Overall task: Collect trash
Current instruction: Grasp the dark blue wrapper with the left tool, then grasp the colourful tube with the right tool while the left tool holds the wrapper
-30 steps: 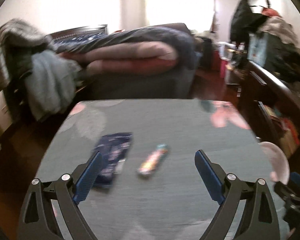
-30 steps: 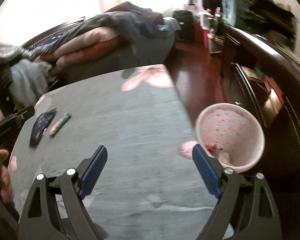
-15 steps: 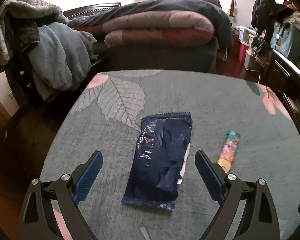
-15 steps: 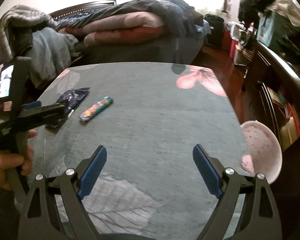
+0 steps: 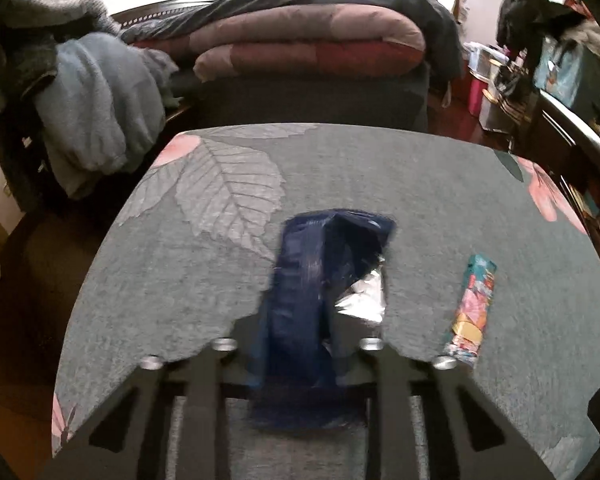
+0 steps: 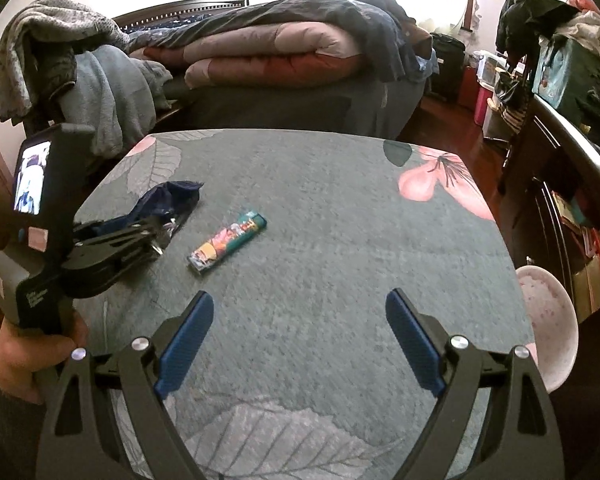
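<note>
On my left, my left gripper [image 5: 296, 332] is closing on the dark blue foil wrapper [image 5: 324, 264], and the wrapper is right between the jaws. In the left wrist view it is already buckled into a ridge, its silver lining showing at one torn side, so I judge the pads are pressing it. In the right wrist view I see the same gripper from the side, my hand [image 6: 24, 356] around its handle, the wrapper's far end poking out beyond the fingers. The wrapper sits near the left edge of the grey floral tablecloth [image 6: 340, 208] and I cannot tell whether any of it has left the cloth yet.

Just to the right of it, apart from the wrapper, lies the small colourful candy wrapper [image 6: 228, 246], flat on the cloth and untouched.

Further right, my right gripper [image 6: 296, 344] hangs over bare cloth with its jaws wide apart and nothing between them; the candy wrapper is ahead of it and to its left.

At the far right, past the table's edge and lower down, stands the pink waste bin [image 6: 548, 336]. I cannot see its contents from here.

As I judge it, the job is at an early stage: one piece is being grasped, none of the two visible pieces is in the bin, and both carries are left.
</note>
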Demonstrator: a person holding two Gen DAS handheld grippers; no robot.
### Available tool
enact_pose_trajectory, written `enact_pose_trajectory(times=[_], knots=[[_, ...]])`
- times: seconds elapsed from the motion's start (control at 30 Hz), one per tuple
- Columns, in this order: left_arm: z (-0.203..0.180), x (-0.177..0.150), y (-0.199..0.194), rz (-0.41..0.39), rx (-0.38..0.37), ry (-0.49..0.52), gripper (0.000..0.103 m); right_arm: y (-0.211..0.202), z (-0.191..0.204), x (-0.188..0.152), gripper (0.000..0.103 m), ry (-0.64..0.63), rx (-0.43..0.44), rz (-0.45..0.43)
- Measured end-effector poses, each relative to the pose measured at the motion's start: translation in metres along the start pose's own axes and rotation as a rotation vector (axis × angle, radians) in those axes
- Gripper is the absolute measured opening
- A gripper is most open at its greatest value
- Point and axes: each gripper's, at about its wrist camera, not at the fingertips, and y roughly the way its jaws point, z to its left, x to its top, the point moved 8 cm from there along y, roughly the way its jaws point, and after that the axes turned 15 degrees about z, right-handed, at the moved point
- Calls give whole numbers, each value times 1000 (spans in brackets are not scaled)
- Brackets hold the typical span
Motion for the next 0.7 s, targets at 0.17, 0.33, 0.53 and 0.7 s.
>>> enact_pose_trajectory(times=[0.17,0.33,0.53,0.7], knots=[[27,1,-21,-48,-39,-100,17,10,13,15,89,-5,21,11],[50,-2,-46,-106,-59,-150,17,33,32,31,89,5,54,50],[65,-9,-62,-131,-67,-156,17,63,55,43,89,23,76,98],[73,-14,-68,-142,-82,-161,17,81,65,48,87,57,93,127]])
